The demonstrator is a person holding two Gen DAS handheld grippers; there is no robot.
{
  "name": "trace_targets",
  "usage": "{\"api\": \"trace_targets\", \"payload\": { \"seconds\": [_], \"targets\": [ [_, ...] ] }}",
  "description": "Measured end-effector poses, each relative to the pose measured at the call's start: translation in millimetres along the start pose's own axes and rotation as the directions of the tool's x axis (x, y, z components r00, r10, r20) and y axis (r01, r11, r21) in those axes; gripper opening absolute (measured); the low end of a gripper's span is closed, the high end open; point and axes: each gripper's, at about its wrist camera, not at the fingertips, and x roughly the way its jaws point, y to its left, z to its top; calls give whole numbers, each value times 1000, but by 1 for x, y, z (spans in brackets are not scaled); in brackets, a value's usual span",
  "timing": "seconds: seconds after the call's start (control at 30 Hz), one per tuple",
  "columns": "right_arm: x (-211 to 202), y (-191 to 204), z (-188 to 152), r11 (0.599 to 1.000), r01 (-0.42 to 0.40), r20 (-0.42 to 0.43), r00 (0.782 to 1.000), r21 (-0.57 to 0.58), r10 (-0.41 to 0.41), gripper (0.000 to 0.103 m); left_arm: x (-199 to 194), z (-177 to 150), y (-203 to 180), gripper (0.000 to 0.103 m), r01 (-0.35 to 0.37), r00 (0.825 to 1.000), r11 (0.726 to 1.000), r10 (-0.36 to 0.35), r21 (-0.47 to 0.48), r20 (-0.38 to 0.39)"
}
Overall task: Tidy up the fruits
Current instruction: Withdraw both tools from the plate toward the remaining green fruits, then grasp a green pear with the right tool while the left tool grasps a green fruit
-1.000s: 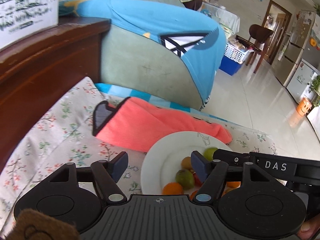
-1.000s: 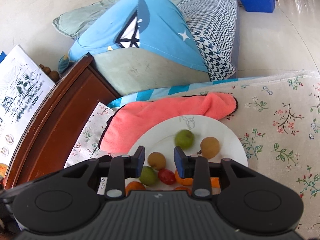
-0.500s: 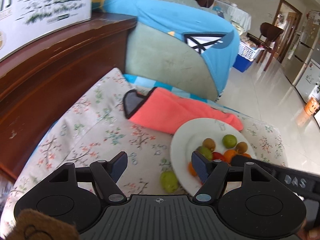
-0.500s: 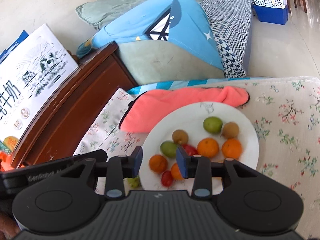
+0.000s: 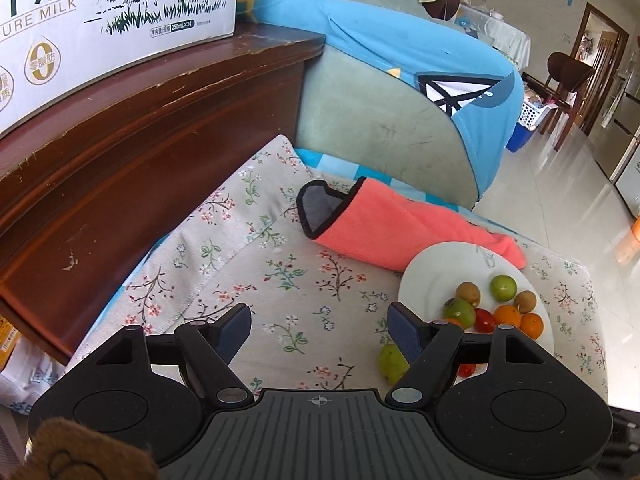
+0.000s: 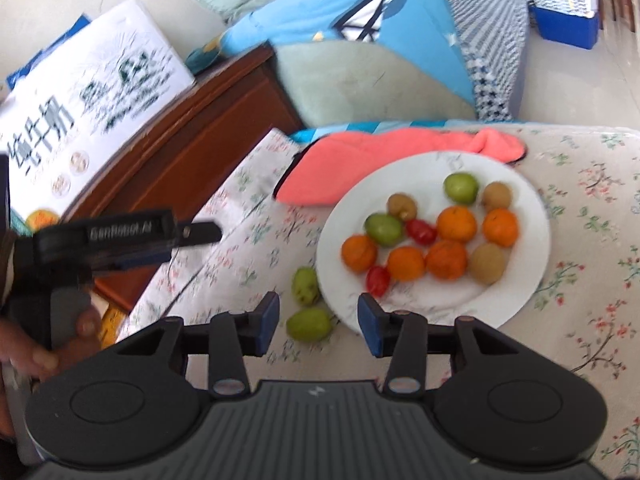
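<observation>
With most fruit piled on the white plate (image 6: 532,280) and two green fruits (image 6: 308,322) stranded beside its left rim, both the left gripper (image 5: 318,328) and right gripper (image 6: 318,320) are opening empty, so the next grab looks like the nearer stray.

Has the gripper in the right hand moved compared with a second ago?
Yes. The right gripper has backed away from the white plate: earlier its fingers hung over the fruit, now they sit short of the plate's near rim, opening, nothing between them.

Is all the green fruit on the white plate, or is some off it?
Some is off: two green fruits lie on the floral cloth beside the white plate.
</observation>
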Motion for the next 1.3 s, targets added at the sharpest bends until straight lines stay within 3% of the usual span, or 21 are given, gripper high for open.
{"api": "trace_targets", "payload": {
  "seconds": [0.33, 0.9, 0.97, 1.03, 1.3],
  "targets": [
    [31, 20, -19, 994, 17, -54, 998, -112, -23, 45, 4, -1, 0, 76, -2, 1000, 1000, 2, 11, -18],
    [64, 35, -31, 964, 127, -3, 991, -234, -131, 44, 12, -6, -3, 76, -15, 999, 999, 17, 43, -44],
    [65, 36, -31, 960, 134, 5, 991, -246, -137, 42, 14, -7, -4, 76, -14, 999, 999, 17, 49, -49],
    [66, 36, -31, 954, 146, 11, 989, -261, -148, 33, 17, -8, -5, 76, -18, 998, 998, 21, 57, -57],
    [48, 35, -33, 957, 121, -17, 991, -263, -130, 33, 31, -18, -11, 76, 12, 996, 994, -2, 109, -95]
  ]
}}
